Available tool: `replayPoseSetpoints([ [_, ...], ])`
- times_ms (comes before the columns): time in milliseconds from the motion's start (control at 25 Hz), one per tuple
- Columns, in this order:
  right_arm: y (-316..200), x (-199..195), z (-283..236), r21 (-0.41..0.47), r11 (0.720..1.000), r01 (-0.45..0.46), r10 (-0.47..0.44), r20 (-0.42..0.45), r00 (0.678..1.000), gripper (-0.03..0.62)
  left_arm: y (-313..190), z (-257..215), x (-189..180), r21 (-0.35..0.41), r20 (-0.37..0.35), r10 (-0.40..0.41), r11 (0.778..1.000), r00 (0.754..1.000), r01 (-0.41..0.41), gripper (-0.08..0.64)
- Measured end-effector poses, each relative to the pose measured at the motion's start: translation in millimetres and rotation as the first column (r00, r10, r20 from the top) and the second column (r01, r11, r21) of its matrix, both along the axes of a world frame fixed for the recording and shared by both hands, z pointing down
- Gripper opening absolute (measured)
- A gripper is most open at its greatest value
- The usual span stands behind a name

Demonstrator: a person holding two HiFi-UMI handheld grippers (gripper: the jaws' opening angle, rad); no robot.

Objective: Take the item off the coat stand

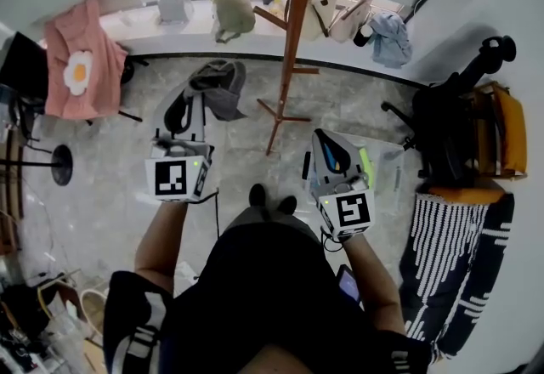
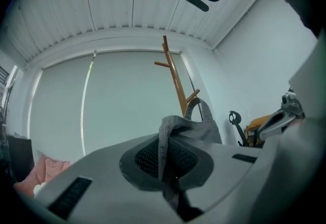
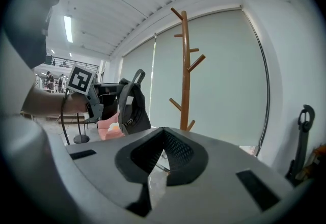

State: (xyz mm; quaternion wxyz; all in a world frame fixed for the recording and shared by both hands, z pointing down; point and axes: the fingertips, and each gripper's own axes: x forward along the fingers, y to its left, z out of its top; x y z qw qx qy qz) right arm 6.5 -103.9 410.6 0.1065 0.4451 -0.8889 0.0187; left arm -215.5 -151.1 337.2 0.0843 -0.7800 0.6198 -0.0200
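On my far left a pink garment [image 1: 76,66] with a fried-egg print hangs on a dark rack. To the right of it, nearer me, my left gripper [image 1: 189,109] is held roughly level, and its jaws are clamped tight on the strap [image 2: 164,142] of the grey bag [image 1: 219,85]. In the left gripper view the fabric is pinched between the pads and bunches up above them. The bag hangs from that gripper over the floor, to the left of the wooden coat stand [image 1: 291,49] and clear of its pegs. In the right gripper view it dangles well apart from the pole. Further right, my right gripper [image 1: 327,147] sits near the stand's base on its near side, tilted slightly down. Its jaw tips meet with nothing between them. At the far right a black office chair [image 1: 446,130] stands by the wall.
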Motion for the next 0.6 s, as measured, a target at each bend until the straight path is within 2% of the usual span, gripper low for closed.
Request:
replayPoseSetpoints([
  [440, 6.5, 15.2, -1.0, 0.017, 0.999, -0.039, 0.038, 0.007, 0.999, 0.02, 25.8, 21.9, -6.4, -0.008, 0.028, -0.047, 0.999, 0.999, 0.048, 0.028],
  [600, 8.9, 20.1, -1.4, 0.024, 0.998, -0.06, 0.06, 0.008, 0.998, 0.02, 33.6, 20.1, -6.2, 0.016, -0.004, -0.064, 0.998, 0.998, 0.064, 0.028],
])
